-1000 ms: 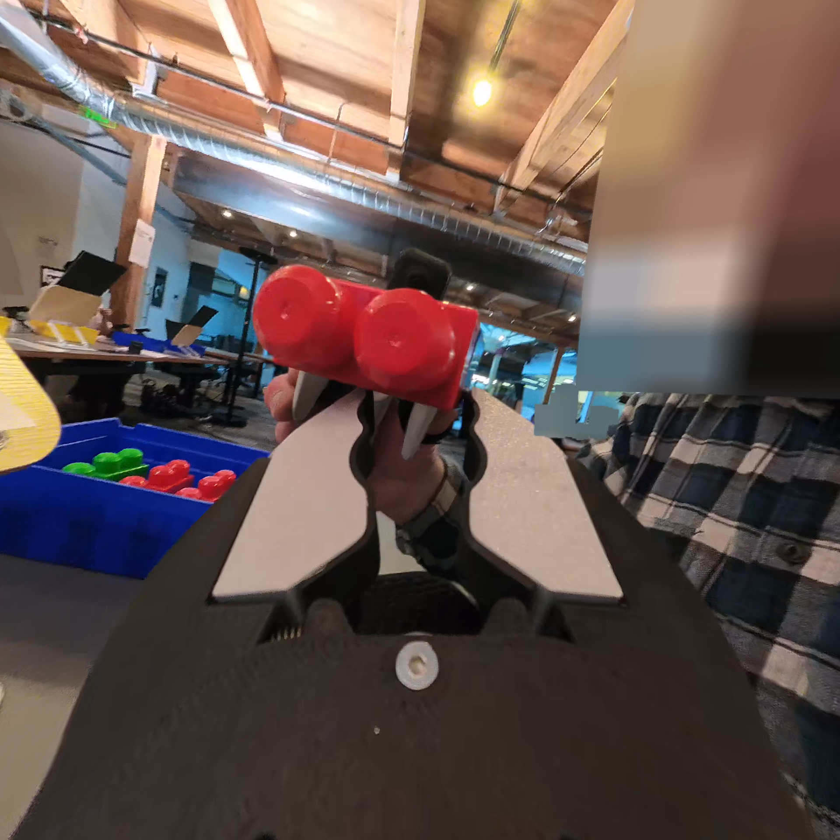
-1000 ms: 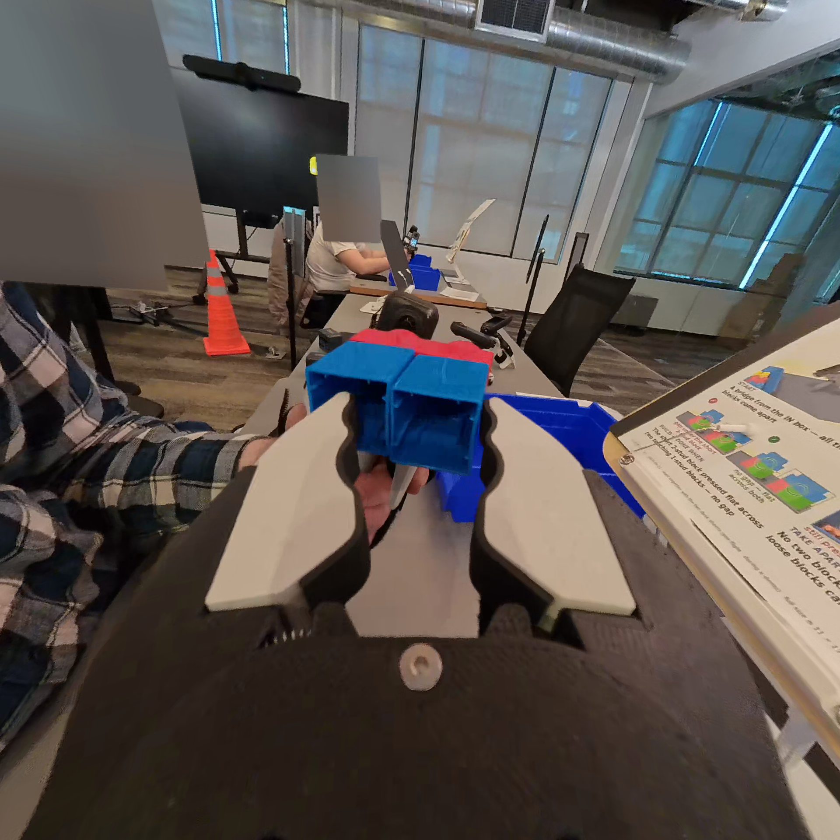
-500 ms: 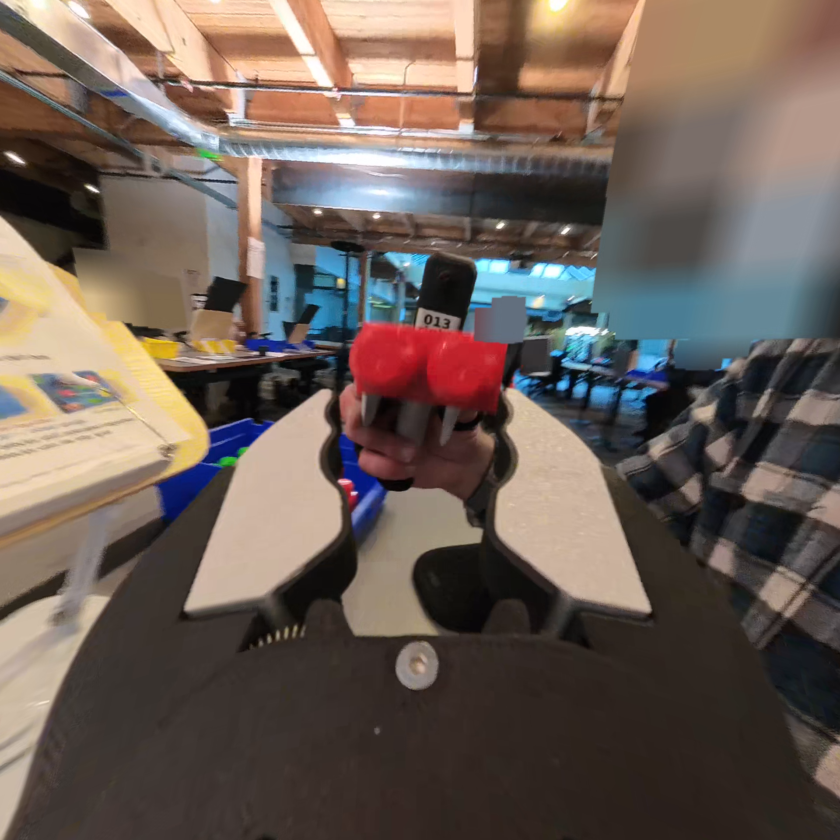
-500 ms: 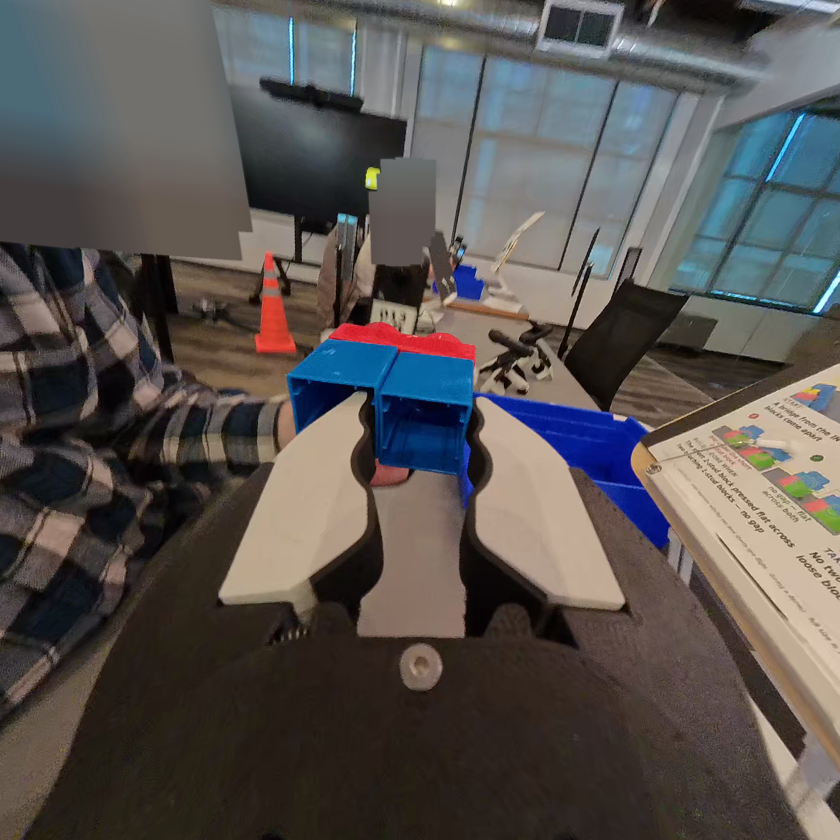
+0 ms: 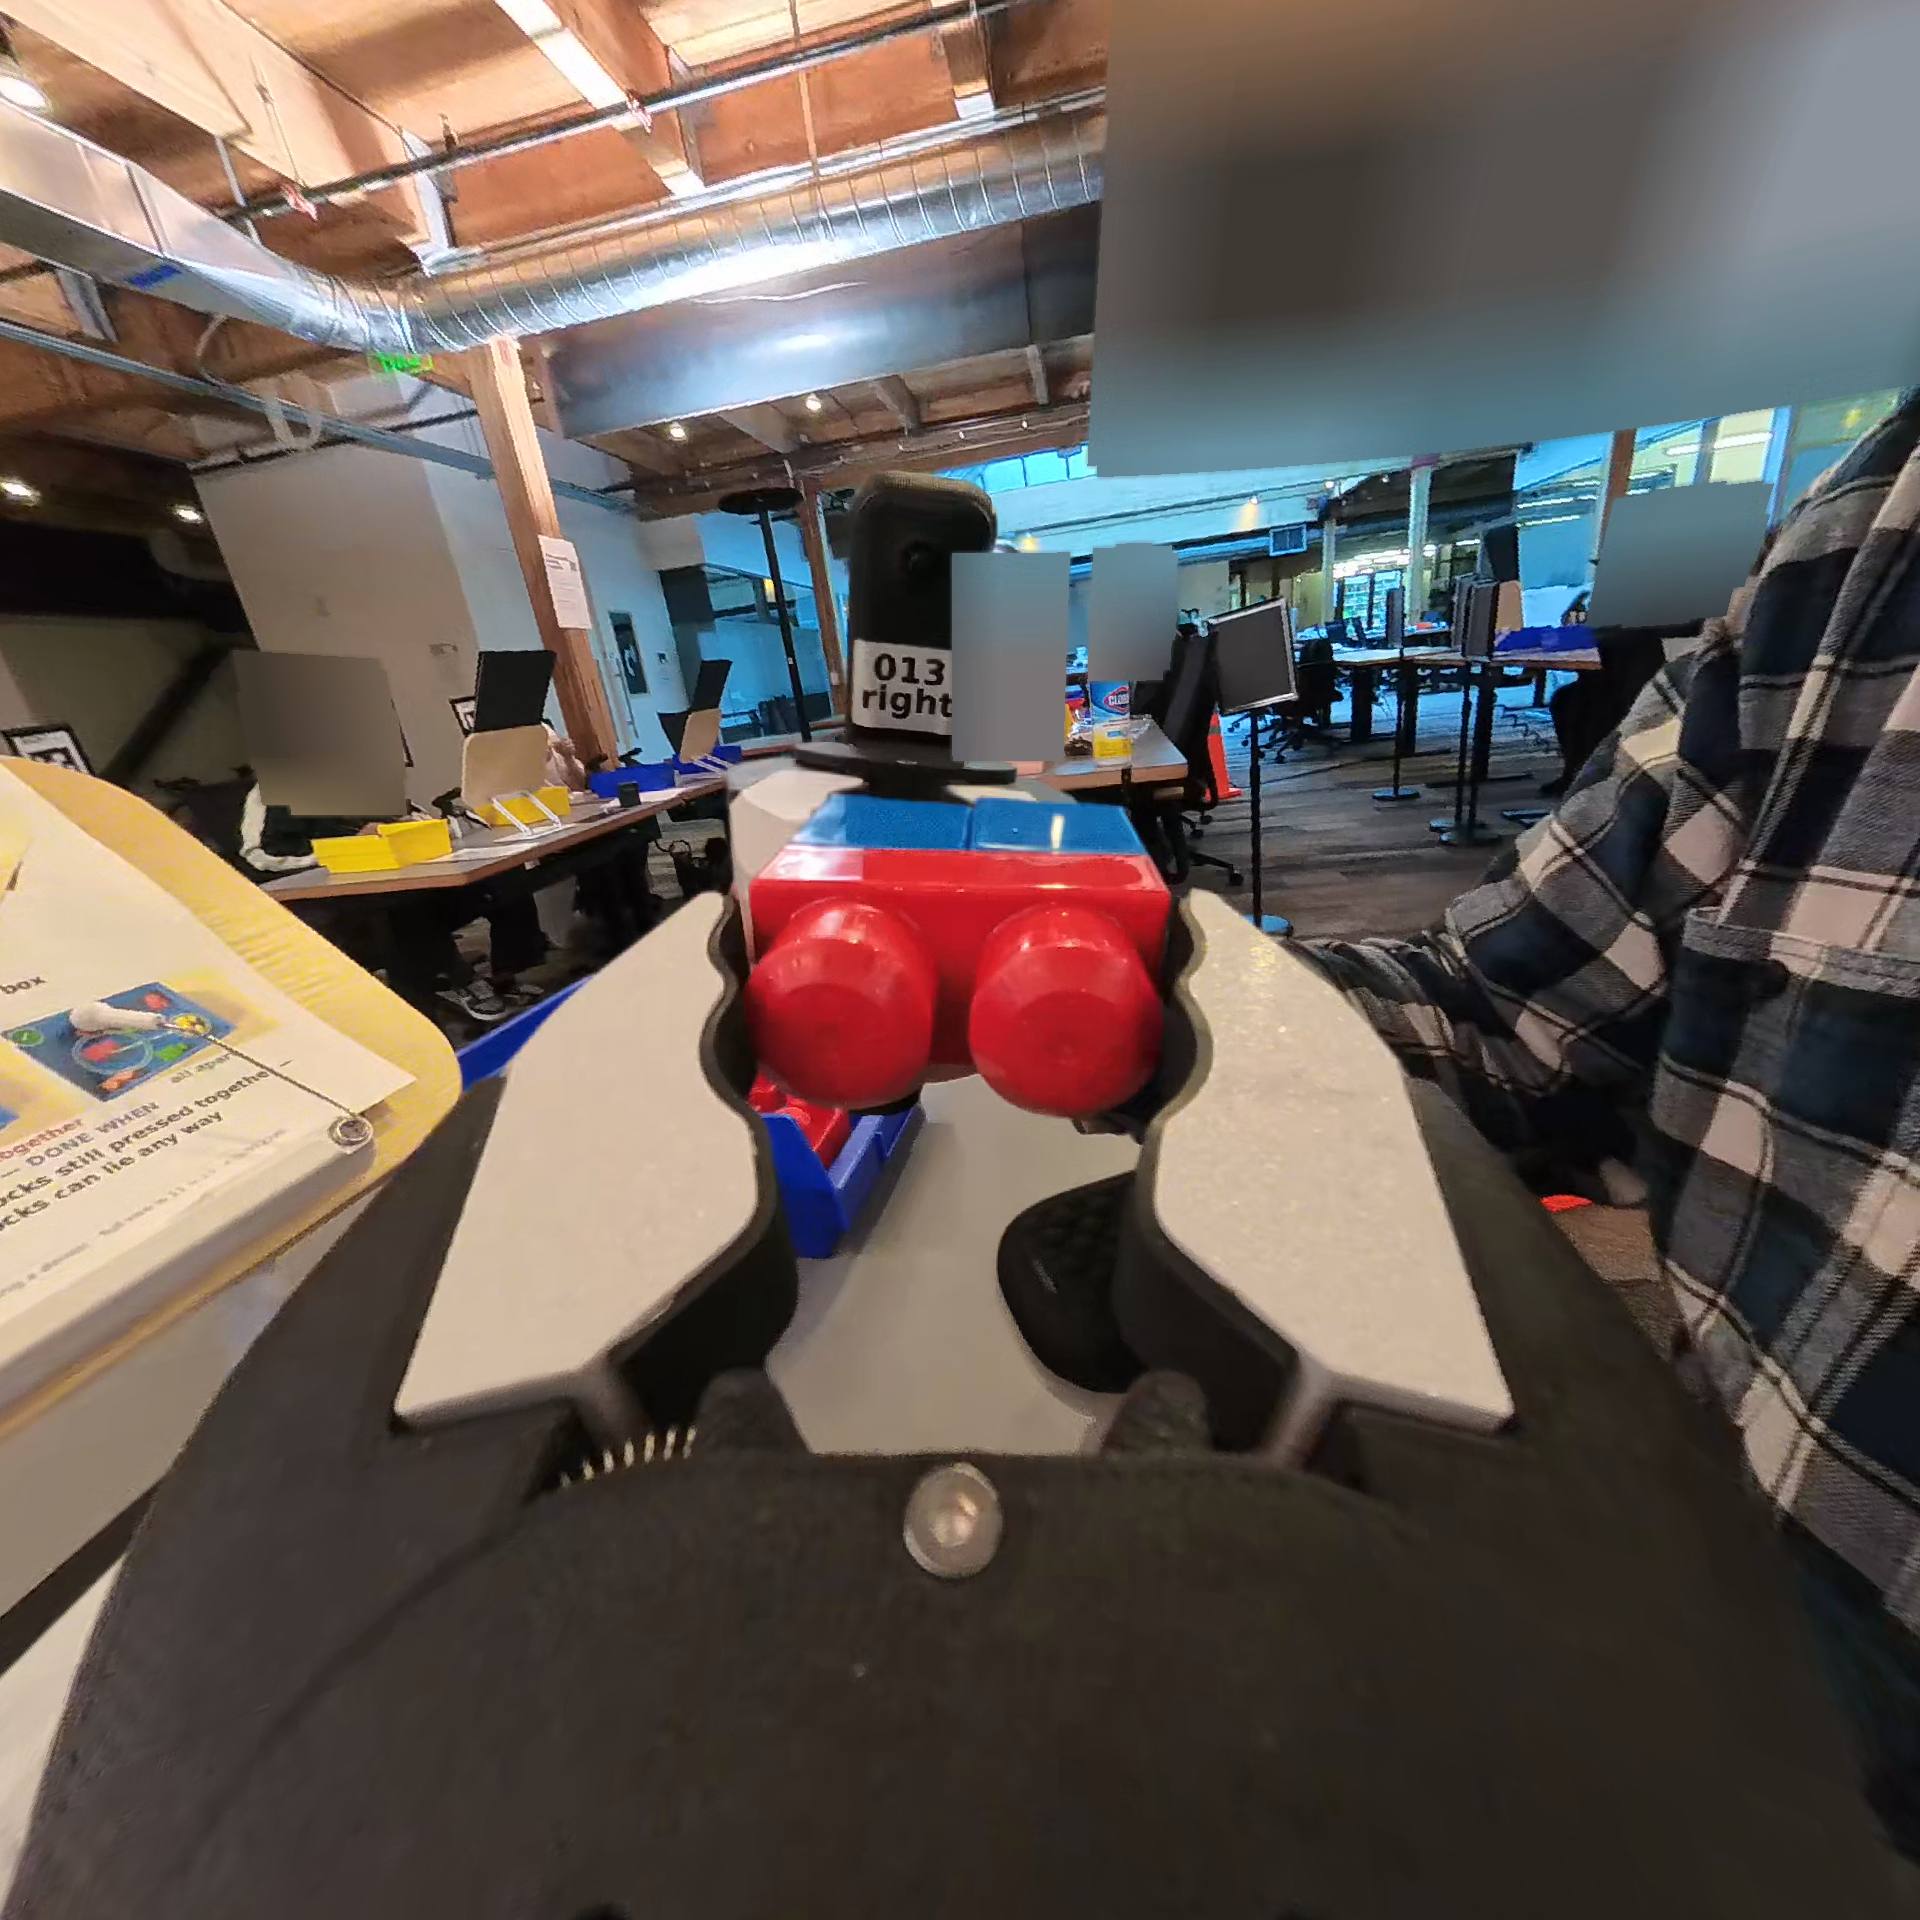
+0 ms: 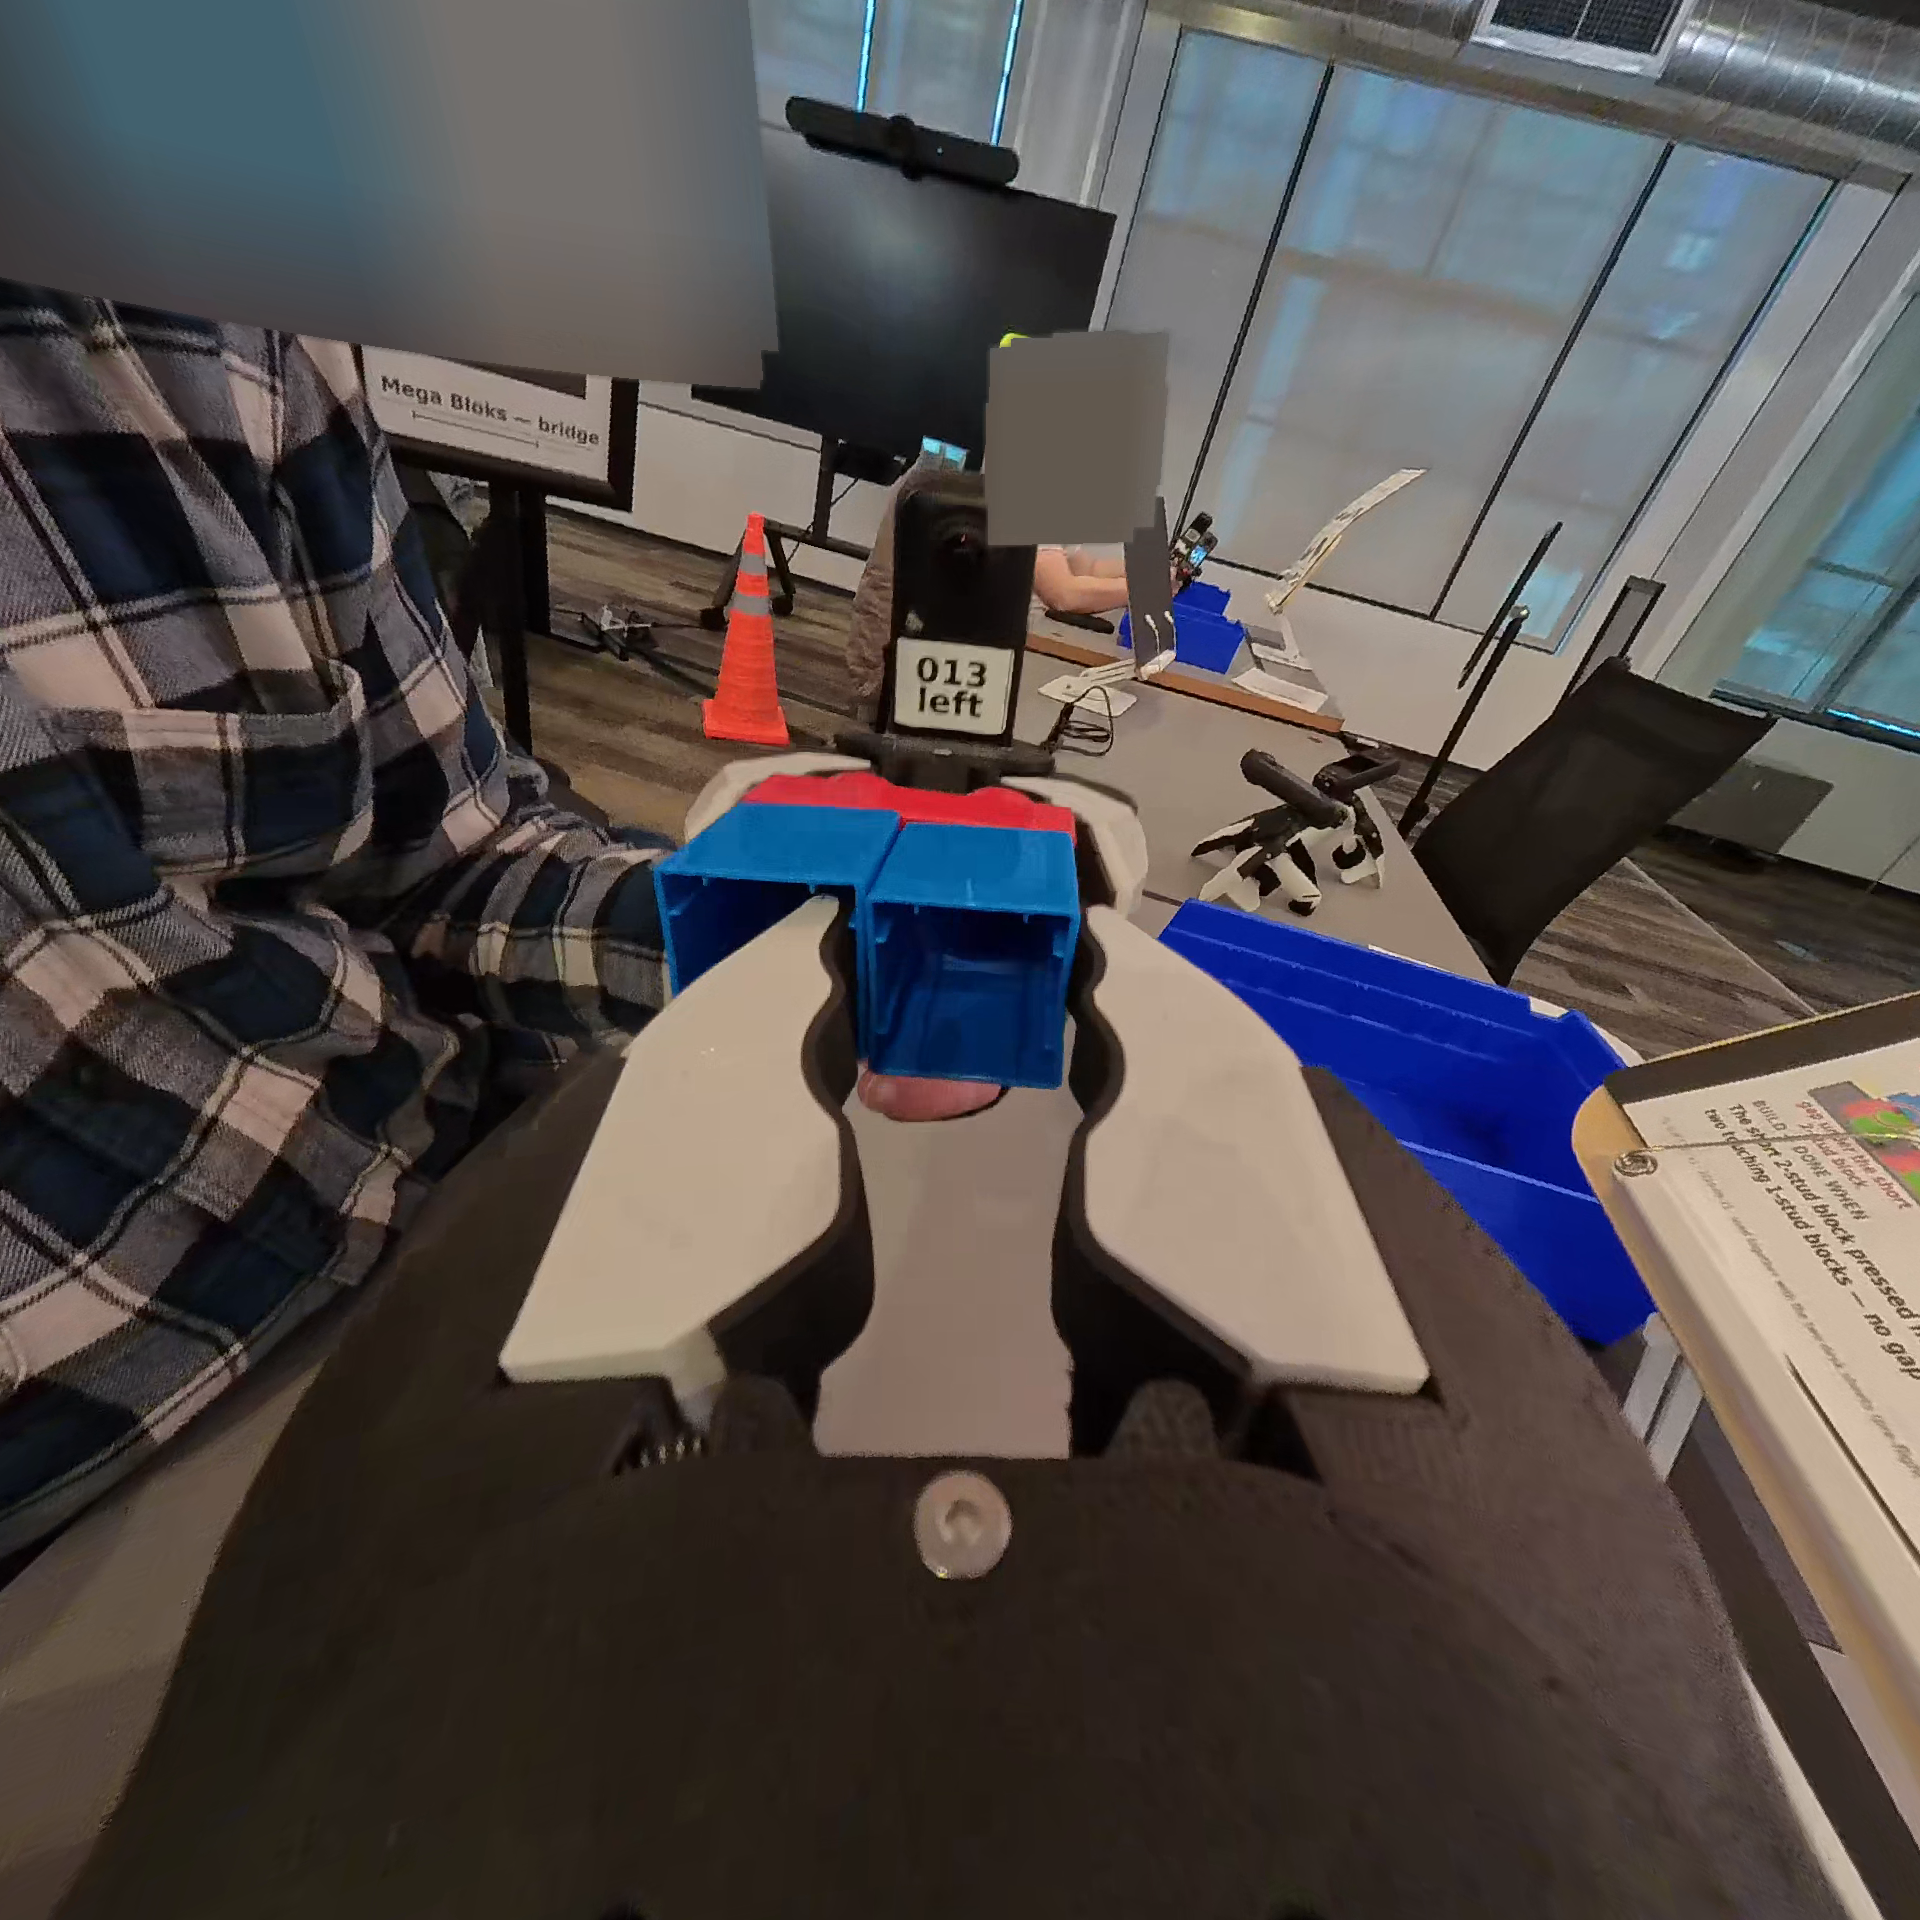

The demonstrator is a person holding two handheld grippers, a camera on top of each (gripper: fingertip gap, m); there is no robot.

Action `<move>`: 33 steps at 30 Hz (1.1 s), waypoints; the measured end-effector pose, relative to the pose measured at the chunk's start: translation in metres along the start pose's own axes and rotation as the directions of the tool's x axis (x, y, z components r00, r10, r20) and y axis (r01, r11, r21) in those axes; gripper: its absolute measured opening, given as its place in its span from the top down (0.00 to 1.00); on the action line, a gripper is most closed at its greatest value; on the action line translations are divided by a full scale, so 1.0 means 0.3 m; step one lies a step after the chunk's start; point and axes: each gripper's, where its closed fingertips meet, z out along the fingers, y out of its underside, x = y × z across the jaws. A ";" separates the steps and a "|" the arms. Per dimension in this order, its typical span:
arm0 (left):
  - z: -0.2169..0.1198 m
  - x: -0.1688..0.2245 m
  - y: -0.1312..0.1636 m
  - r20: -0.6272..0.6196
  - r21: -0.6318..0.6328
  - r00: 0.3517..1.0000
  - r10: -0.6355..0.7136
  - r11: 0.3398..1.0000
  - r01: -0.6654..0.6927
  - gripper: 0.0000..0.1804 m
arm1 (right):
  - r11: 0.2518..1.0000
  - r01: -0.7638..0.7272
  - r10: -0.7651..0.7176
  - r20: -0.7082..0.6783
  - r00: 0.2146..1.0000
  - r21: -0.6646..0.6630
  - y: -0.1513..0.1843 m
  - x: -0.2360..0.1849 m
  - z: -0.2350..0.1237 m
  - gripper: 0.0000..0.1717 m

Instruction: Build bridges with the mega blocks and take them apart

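A small bridge is held in mid-air between my two grippers, which face each other. It is a red two-stud block [image 5: 956, 914] pressed across two blue one-stud blocks [image 5: 977, 826]. My right gripper [image 6: 961, 935] is shut on one blue block [image 6: 966, 966], seen from its hollow underside. Its left finger overlaps the open underside of the other blue block [image 6: 748, 894]. My left gripper [image 5: 951, 935] is open wide and straddles the red block [image 6: 914, 805], with thin gaps at both pads. The studs point at the left camera.
A blue bin [image 6: 1403, 1049] with loose blocks stands on the grey table below; it also shows in the left wrist view [image 5: 842, 1174]. An instruction board [image 5: 156, 1091] leans at the side, also seen in the right wrist view [image 6: 1787, 1195]. The person's plaid sleeve [image 6: 208, 831] is close by. Left and right tips are no more than a few centimetres apart.
My left jaws opened wide and moved in around the red block, which now fills the gap. My right jaws closed from loosely around the blue blocks onto one blue block and stay there.
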 end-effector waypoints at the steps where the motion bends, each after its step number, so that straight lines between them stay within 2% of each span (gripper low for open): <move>1: 0.002 0.000 0.003 0.009 0.000 1.000 0.007 1.000 -0.007 0.59 | 1.000 -0.003 0.003 -0.006 1.000 0.000 -0.006 0.003 0.000 0.77; 6: 0.001 -0.002 -0.015 0.037 0.007 0.998 0.050 0.999 -0.050 0.59 | 0.999 0.032 -0.034 -0.056 0.998 -0.044 -0.009 0.016 0.010 0.77; 11: 0.004 -0.007 -0.012 0.104 -0.069 0.981 0.165 0.985 -0.158 0.59 | 0.994 0.063 -0.073 -0.123 0.990 -0.086 0.000 0.031 0.006 0.76; 18: 0.011 0.012 -0.033 0.120 -0.071 0.968 0.220 0.975 -0.212 0.59 | 0.992 0.086 -0.099 -0.135 0.986 -0.095 -0.016 0.016 0.008 0.76; 19: 0.010 0.008 -0.036 0.123 -0.065 0.969 0.216 0.976 -0.210 0.59 | 0.993 0.066 -0.080 -0.142 0.987 -0.099 -0.016 0.024 0.008 0.75; 20: 0.009 0.000 -0.035 0.133 -0.070 0.965 0.224 0.974 -0.217 0.59 | 0.993 0.050 -0.068 -0.169 0.983 -0.110 -0.014 0.042 0.002 0.66; 21: 0.008 -0.003 -0.035 0.136 -0.075 0.963 0.232 0.972 -0.224 0.59 | 0.993 0.049 -0.070 -0.199 0.977 -0.107 -0.016 0.059 -0.008 0.63; 25: -0.009 -0.010 -0.070 0.156 -0.031 0.964 0.215 0.977 -0.213 0.59 | 0.996 0.074 -0.085 -0.236 0.968 -0.056 -0.047 0.055 -0.049 0.69; 26: -0.013 -0.015 -0.071 0.160 -0.031 0.963 0.217 0.976 -0.215 0.59 | 0.994 0.091 -0.105 -0.260 0.960 -0.065 -0.049 0.058 -0.063 0.75; 30: -0.012 -0.012 -0.070 0.150 -0.032 0.964 0.218 0.976 -0.216 0.59 | 0.993 0.109 -0.114 -0.193 0.975 -0.035 -0.068 0.004 -0.070 0.94; 33: 0.005 0.000 -0.060 0.137 -0.059 0.960 0.244 0.970 -0.238 0.59 | 0.989 0.127 -0.137 -0.157 0.978 -0.074 -0.050 -0.022 -0.043 0.97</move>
